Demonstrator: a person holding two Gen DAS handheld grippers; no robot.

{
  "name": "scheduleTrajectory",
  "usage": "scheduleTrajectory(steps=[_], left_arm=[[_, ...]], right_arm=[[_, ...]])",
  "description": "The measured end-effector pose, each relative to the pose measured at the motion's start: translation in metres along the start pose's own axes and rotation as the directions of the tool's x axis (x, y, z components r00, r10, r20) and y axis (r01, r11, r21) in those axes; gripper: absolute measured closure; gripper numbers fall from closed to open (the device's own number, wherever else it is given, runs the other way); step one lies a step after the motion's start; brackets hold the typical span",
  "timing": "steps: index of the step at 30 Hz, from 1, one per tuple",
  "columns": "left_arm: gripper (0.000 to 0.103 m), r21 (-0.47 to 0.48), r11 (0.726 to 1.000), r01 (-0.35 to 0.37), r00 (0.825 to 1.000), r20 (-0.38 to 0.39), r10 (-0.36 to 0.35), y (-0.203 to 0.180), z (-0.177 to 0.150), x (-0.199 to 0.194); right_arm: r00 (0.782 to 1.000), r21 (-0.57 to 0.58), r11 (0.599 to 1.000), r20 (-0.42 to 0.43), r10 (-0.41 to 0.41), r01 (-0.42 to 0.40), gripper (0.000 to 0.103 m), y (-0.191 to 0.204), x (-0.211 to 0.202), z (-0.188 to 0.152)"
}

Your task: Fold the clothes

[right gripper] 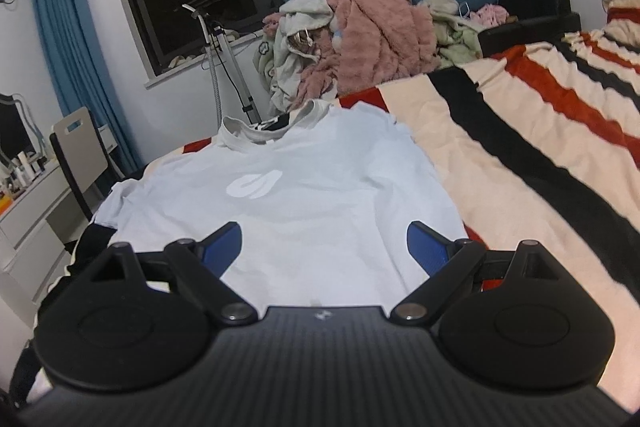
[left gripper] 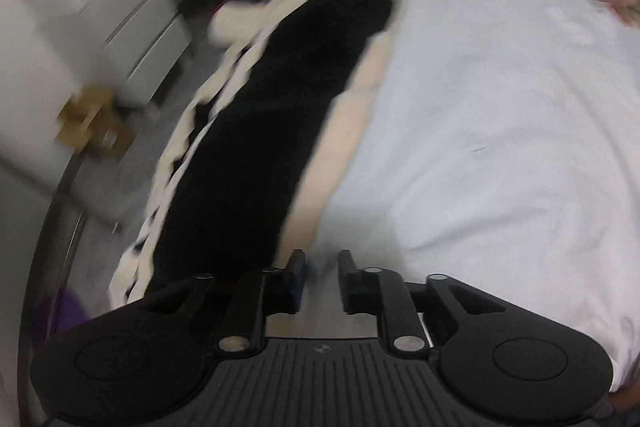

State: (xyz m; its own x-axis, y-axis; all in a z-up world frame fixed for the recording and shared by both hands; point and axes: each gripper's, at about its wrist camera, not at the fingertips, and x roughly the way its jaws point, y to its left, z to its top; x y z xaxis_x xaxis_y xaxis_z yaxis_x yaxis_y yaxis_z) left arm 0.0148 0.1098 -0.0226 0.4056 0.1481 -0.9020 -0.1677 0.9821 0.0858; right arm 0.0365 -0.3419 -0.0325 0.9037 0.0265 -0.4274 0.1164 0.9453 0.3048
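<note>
Right gripper (right gripper: 324,247) hovers level over the near hem of the pale T-shirt (right gripper: 296,195), fingers spread wide. Left gripper (left gripper: 322,267) tilts down at the shirt's left edge, fingers narrow, empty gap between them.

The pale T-shirt (right gripper: 304,195) is smooth, matt cloth with a flat white print, lying on a striped blanket (right gripper: 520,147) of soft, slightly nubby weave. Behind it, a pink garment (right gripper: 380,27) in the pile looks shaggy and fleecy. The right gripper (right gripper: 324,247) is matt black ribbed plastic with shiny metal pivot pins and blue textured fingertip pads (right gripper: 428,251).
</note>
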Motion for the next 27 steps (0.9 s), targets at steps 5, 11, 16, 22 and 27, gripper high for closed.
scheduleTrajectory(steps=[5,11,16,22,27], left_arm=[[0.046,0.119,0.993,0.009,0.973,0.228,-0.036,-0.032,0.0,-0.027],[0.034,0.162,0.981,0.105,0.872,0.459,-0.169,-0.083,0.011,-0.045],[0.023,0.197,0.951,0.24,0.751,0.583,-0.31,-0.131,0.018,-0.056],[0.009,0.242,0.921,0.304,0.688,0.613,-0.388,-0.161,0.004,-0.044],[0.005,0.202,0.93,0.308,0.72,0.59,-0.366,-0.143,0.007,-0.022]], right_arm=[[1.0,-0.038,0.999,0.024,0.019,-0.018,0.012,0.007,-0.003,0.001],[0.996,-0.069,0.997,0.081,0.042,-0.036,0.012,0.012,-0.01,0.001],[0.981,-0.111,0.992,0.179,0.075,-0.056,0.012,0.019,-0.021,-0.001],[0.978,-0.134,0.991,0.202,0.051,-0.024,0.012,0.024,-0.016,-0.007],[0.977,-0.116,0.993,0.212,0.041,-0.016,0.012,0.029,-0.011,-0.008]])
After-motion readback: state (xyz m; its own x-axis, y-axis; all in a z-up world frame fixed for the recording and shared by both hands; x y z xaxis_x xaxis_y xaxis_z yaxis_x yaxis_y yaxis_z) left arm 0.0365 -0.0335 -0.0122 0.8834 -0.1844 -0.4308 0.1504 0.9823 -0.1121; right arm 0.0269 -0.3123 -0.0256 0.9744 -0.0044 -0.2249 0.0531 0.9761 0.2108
